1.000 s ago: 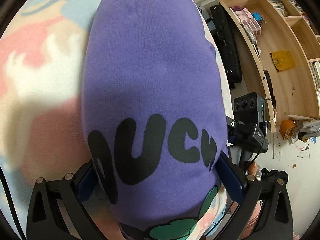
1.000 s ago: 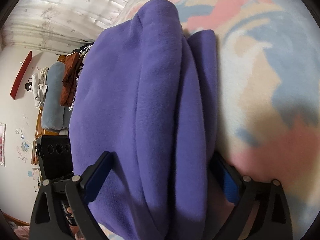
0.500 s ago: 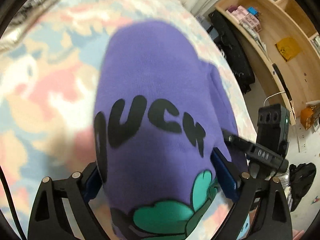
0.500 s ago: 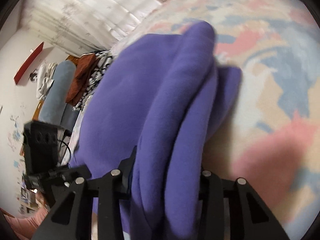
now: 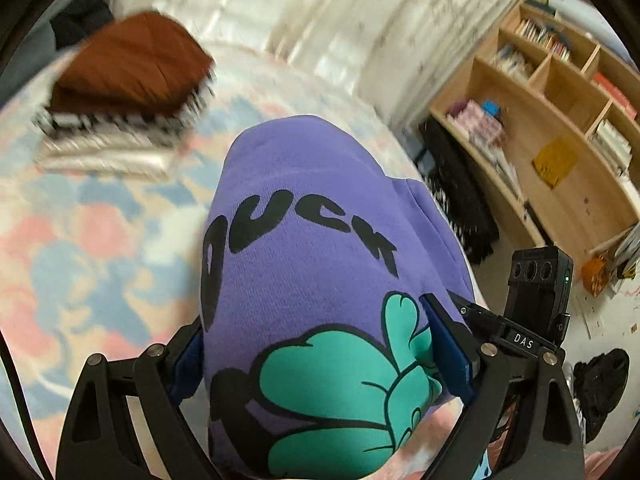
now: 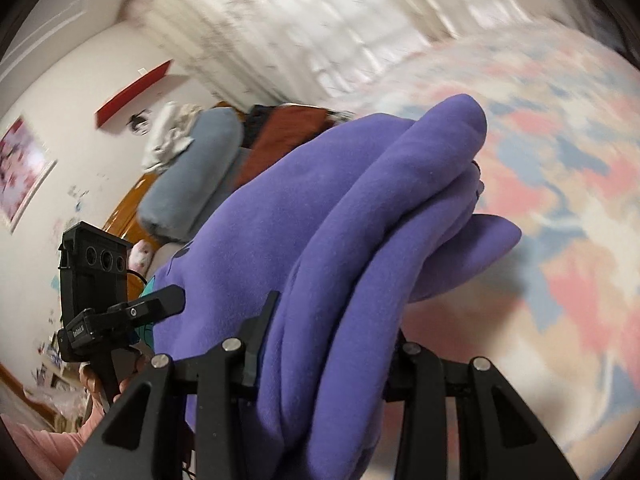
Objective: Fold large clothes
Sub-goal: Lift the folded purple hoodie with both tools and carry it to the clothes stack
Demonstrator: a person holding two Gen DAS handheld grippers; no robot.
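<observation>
On the purple sweatshirt (image 5: 320, 248) I can read black bubble letters, "DUCK" or close to it, the first letter curling round the left edge, with a teal cartoon shape outlined in black below. A small plate on the other tool at the right of my left view reads "DAS". The garment is a thick folded bundle, plush and uniformly purple on the side my right camera sees (image 6: 360, 240), several rolled layers stacked together. It sits held up between both tools, above the pastel pink, blue and cream bedspread (image 5: 80, 248).

My left gripper (image 5: 320, 344) stands wide, its blue pads pressed against both flanks of the bundle. My right gripper (image 6: 328, 344) has just closed in and is clamped on the rolled layers.

The far stack of folded clothes (image 5: 132, 92), brown on top, is motion-blurred; the shelf (image 5: 560, 152) contents are unreadable. The bundle's underside is hidden.
</observation>
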